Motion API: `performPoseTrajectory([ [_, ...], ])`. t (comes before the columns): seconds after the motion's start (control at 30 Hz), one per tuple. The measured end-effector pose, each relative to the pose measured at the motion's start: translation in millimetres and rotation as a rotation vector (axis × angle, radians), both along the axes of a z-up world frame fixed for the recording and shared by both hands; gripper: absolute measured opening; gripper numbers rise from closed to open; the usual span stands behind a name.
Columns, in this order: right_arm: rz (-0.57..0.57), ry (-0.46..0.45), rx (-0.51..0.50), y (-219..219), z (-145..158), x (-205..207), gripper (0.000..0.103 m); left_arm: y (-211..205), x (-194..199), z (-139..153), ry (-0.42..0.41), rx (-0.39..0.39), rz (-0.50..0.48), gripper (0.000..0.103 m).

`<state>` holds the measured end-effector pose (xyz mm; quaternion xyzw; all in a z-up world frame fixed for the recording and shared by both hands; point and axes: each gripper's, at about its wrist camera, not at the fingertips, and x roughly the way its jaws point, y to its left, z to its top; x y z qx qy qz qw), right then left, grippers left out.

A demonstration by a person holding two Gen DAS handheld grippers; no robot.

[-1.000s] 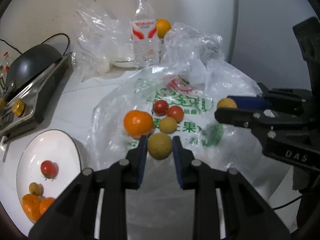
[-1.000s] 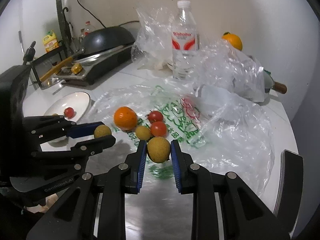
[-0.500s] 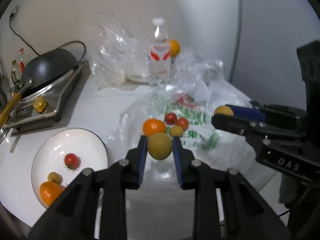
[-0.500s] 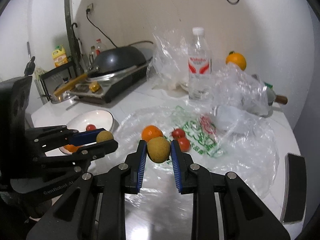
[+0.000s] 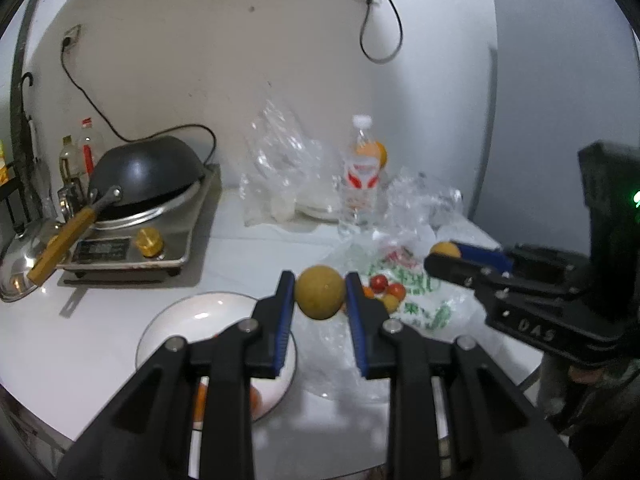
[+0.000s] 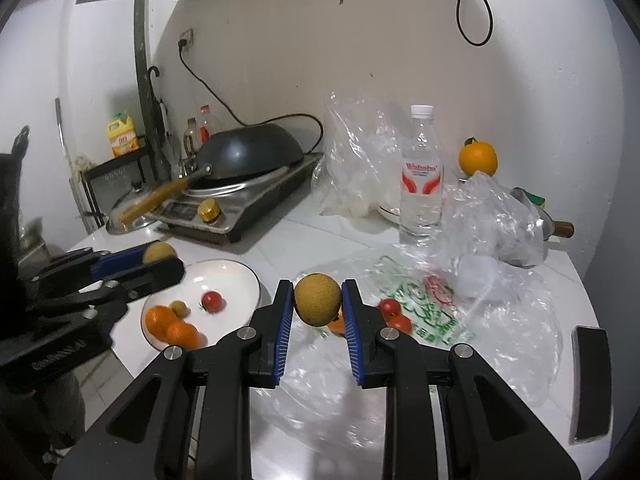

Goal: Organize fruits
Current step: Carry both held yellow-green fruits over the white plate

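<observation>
each tool grips one round yellow-brown fruit. the left tool (image 5: pixel 320 300) is closed on its fruit (image 5: pixel 320 297), held in the air just to the bag side of the white plate (image 6: pixel 236 276). the right tool (image 6: pixel 317 302) pinches the other fruit (image 6: pixel 318 299) between the plate and the printed plastic bag (image 6: pixel 436 320), also off the table.

the plate already carries two orange fruits (image 6: pixel 172 326), a small yellow one (image 6: pixel 180 308) and a red tomato (image 6: pixel 212 301).

risks, as i judge them: the fruits are round and held only at two narrow pads, so a loosened squeeze or a tilt could let one roll off the table. released from a height, a fruit could knock the tomato or bounce over the plate's shallow rim. both tools heading to the same plate could bump each other. the crinkled bag beside the plate could snag a fingertip and drag the loose tomatoes (image 6: pixel 394 314) lying on it.

the table (image 6: pixel 304 240) is white and glossy. beyond the plate stand a cooker with a black wok (image 6: pixel 250 152), a water bottle (image 6: pixel 422 176), clear bags and an orange (image 6: pixel 478 158) against a plain pale wall.
</observation>
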<state>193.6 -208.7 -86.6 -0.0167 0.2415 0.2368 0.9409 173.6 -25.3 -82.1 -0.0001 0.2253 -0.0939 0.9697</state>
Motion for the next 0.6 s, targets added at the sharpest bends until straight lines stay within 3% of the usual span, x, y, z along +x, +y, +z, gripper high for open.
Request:
performPoseTrajectory([
  [0.2,-0.01,-0.06,-0.021,24.0,1.6,2.2,0.026,35.0,-2.0,-1.8,-0.033,-0.024,0.06,0.026],
  [0.6,0.022,0.005,-0.096,78.3,-13.6,24.0,0.026,92.4,16.5,-32.5,0.015,-0.041,0.152,0.026],
])
